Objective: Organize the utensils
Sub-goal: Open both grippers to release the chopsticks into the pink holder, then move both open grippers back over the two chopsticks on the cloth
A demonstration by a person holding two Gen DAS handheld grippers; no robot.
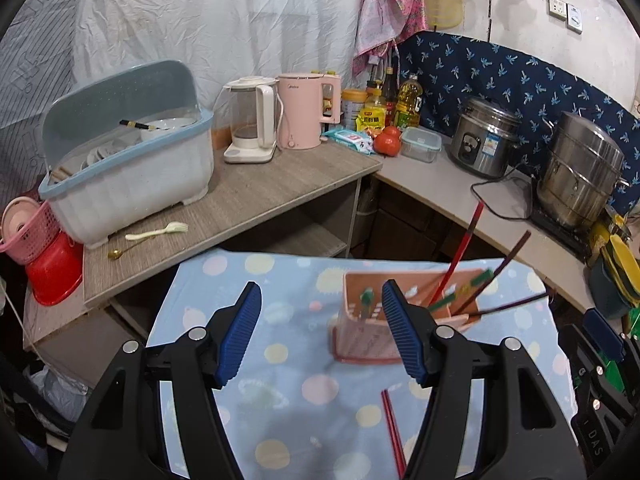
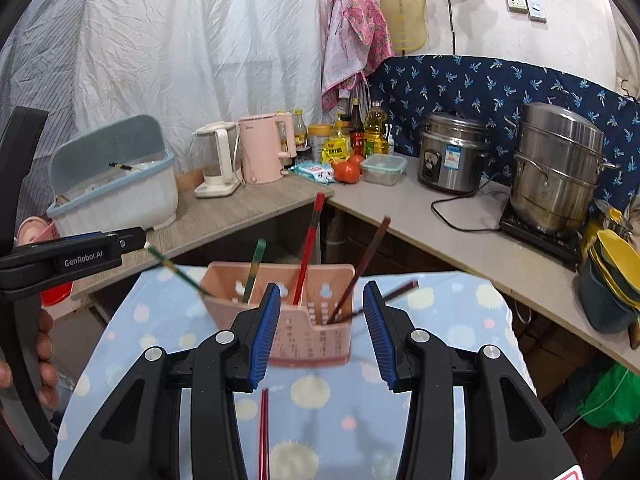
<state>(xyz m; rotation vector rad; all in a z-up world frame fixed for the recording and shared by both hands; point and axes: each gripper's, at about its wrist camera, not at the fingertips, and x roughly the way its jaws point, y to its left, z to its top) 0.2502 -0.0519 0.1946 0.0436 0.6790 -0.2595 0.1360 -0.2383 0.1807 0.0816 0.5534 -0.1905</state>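
A pink slotted utensil holder (image 2: 304, 320) stands on a blue dotted cloth (image 2: 168, 336); it also shows in the left wrist view (image 1: 368, 320). It holds a red chopstick (image 2: 308, 240), dark chopsticks (image 2: 368, 256) and a green one (image 2: 254, 268). A pair of red chopsticks (image 2: 264, 432) lies on the cloth in front of the holder, also seen in the left wrist view (image 1: 394, 436). My left gripper (image 1: 320, 332) is open and empty; in the right wrist view (image 2: 132, 240) its tip is beside a blurred green chopstick (image 2: 176, 270) tilting toward the holder. My right gripper (image 2: 322, 332) is open and empty, just before the holder.
A dish rack box (image 1: 128, 160) with a cream fork (image 1: 158, 232) and gold spoon (image 1: 120, 250) beside it stands on the wooden counter (image 1: 256, 200). Kettles (image 1: 280, 116), bottles, a tomato, a rice cooker (image 2: 452, 152) and a steel steamer pot (image 2: 556, 168) line the counters.
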